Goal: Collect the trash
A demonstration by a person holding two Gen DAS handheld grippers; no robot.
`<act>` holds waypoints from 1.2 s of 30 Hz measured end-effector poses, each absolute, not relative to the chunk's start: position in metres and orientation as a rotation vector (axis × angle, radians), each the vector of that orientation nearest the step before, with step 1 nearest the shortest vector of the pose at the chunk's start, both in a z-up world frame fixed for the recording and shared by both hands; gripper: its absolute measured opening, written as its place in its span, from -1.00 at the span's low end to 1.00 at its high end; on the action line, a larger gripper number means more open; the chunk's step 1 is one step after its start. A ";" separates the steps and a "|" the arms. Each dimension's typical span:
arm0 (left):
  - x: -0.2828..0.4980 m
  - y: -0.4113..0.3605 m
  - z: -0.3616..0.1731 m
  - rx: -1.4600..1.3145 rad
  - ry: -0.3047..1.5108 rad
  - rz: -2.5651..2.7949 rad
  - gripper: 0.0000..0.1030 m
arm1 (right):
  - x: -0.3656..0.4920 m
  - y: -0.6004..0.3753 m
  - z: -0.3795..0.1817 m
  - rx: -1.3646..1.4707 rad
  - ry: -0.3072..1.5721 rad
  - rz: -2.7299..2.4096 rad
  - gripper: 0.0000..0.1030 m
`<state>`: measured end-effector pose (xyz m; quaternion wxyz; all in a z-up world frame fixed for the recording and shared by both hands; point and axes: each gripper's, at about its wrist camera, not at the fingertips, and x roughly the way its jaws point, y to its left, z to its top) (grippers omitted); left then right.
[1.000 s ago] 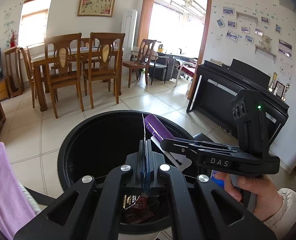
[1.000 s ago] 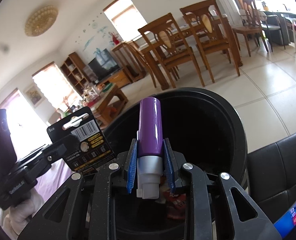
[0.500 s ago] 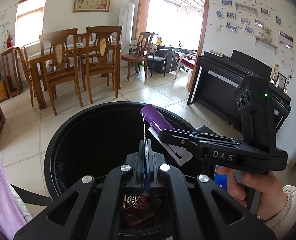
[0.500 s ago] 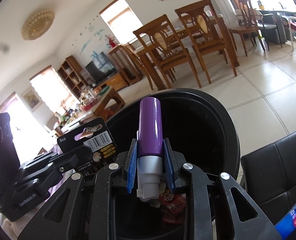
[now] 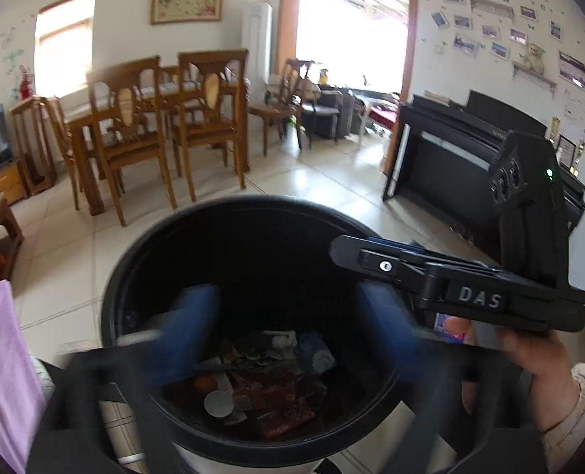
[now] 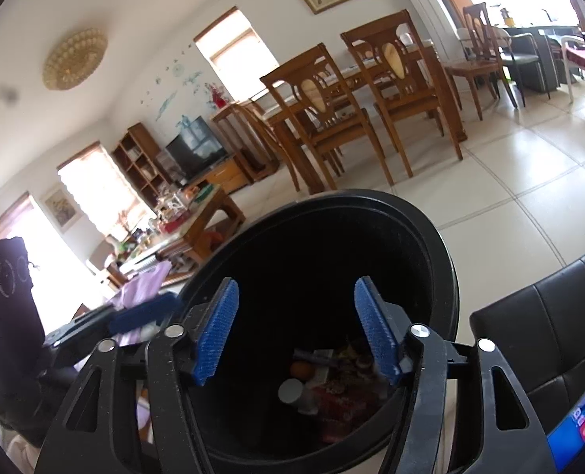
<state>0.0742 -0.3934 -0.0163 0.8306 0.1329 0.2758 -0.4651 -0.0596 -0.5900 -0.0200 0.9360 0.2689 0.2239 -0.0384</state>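
A round black trash bin [image 5: 142,260] stands right below both grippers; it also shows in the right wrist view [image 6: 446,268]. Its bottom holds a heap of trash [image 5: 269,387]: red wrappers, a white round lid, an orange ball, crumpled paper. My left gripper [image 5: 288,331] is open and empty over the bin, its blue pads [image 5: 190,324] blurred. My right gripper [image 6: 296,328] is open and empty over the bin, blue pads [image 6: 217,331] wide apart. From the left wrist view the right gripper's body [image 5: 450,280] crosses the bin's right rim.
A purple cloth [image 5: 4,375] hangs at the left. A black leather seat [image 6: 549,335] is at the right of the bin. A black piano [image 5: 470,166], wooden dining chairs [image 5: 134,146] and a low wooden table [image 6: 197,221] stand on the tiled floor beyond.
Both grippers have opened. The purple marker has left the right gripper and the flat black card package has left the left gripper; neither is clearly seen now.
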 end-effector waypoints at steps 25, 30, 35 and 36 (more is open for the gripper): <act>0.064 -0.129 0.025 0.062 0.429 -0.445 0.90 | -0.015 -0.382 0.044 0.411 0.424 0.009 0.90; 0.062 -0.051 0.031 0.030 0.363 -0.182 0.90 | 0.006 -0.272 0.054 0.261 0.388 0.089 0.90; 0.069 0.009 0.023 -0.022 0.370 -0.045 0.90 | 0.015 -0.168 0.057 0.113 0.321 0.198 0.90; 0.070 0.015 0.021 -0.026 0.372 -0.031 0.90 | 0.016 -0.153 0.055 0.093 0.308 0.222 0.90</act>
